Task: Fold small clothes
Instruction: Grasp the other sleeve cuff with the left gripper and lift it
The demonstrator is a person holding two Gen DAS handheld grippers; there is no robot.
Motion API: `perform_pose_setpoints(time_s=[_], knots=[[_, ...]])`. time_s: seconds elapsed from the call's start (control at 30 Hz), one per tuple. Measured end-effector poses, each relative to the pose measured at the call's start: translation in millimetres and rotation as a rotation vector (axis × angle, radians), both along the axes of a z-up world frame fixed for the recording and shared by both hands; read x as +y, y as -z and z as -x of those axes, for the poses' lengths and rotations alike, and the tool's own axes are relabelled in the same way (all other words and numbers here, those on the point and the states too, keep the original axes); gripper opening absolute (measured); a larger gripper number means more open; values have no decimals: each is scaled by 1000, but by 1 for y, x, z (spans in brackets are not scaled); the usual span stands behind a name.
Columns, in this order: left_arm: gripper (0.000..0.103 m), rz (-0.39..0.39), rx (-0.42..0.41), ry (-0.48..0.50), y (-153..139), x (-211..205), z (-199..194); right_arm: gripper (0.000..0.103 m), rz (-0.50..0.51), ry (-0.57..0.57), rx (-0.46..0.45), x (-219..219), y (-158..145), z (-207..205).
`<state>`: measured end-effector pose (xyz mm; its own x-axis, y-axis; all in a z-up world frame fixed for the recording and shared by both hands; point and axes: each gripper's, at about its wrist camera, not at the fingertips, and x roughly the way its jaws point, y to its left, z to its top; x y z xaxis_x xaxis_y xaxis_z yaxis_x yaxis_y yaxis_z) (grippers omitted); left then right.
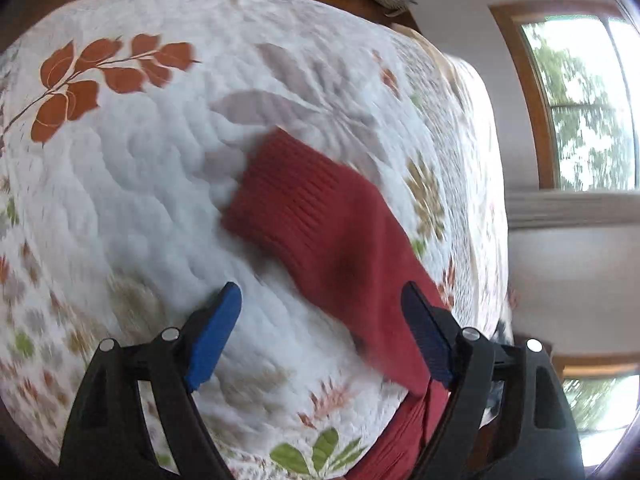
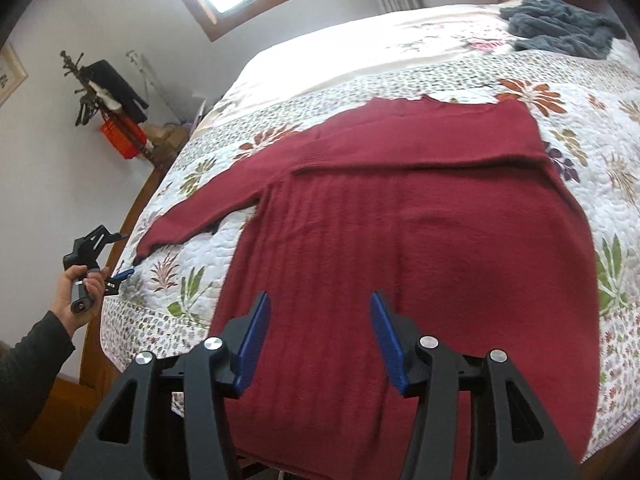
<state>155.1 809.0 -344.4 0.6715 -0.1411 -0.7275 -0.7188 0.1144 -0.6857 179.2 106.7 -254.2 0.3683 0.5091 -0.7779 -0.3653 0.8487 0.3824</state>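
A dark red knitted sweater (image 2: 420, 248) lies flat on the quilted bed. One sleeve is folded across its chest, and the other sleeve (image 2: 208, 208) stretches out to the left. My right gripper (image 2: 320, 300) hovers open over the sweater's lower body, holding nothing. A hand holds my left gripper (image 2: 120, 276) at the bed's left edge, just beside the outstretched sleeve's cuff. In the left wrist view the left gripper (image 1: 320, 292) is open. The red sleeve (image 1: 320, 216) runs diagonally ahead of it and passes behind the right finger (image 1: 424, 332).
A white floral quilt (image 2: 580, 148) covers the bed. A grey garment (image 2: 560, 28) lies crumpled at the far right corner. A wooden bed frame (image 2: 140, 196) borders the left side. A coat stand (image 2: 104, 92) and red crate stand by the wall under a window.
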Motion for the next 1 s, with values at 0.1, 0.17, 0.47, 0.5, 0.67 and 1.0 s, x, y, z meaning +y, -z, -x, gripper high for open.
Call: perform_pose_setpoints(time_s=[0.1, 0.17, 0.47, 0.5, 0.67, 1.0], knots=[[80, 0, 10, 1, 11, 18, -7, 52, 9, -14, -5, 14, -3, 0], [80, 0, 21, -4, 19, 24, -11, 52, 14, -16, -11, 20, -6, 0], [9, -99, 101, -13, 6, 39, -24, 53, 23, -21, -22, 31, -11, -5], [8, -121, 83, -9, -6, 38, -26, 53, 20, -19, -24, 30, -13, -5], [8, -251, -32, 83, -81, 11, -52, 53, 19, -5, -34, 21, -21, -6], [8, -471, -239, 403, -201, -107, -160, 57, -8, 94, 43, -19, -19, -13]])
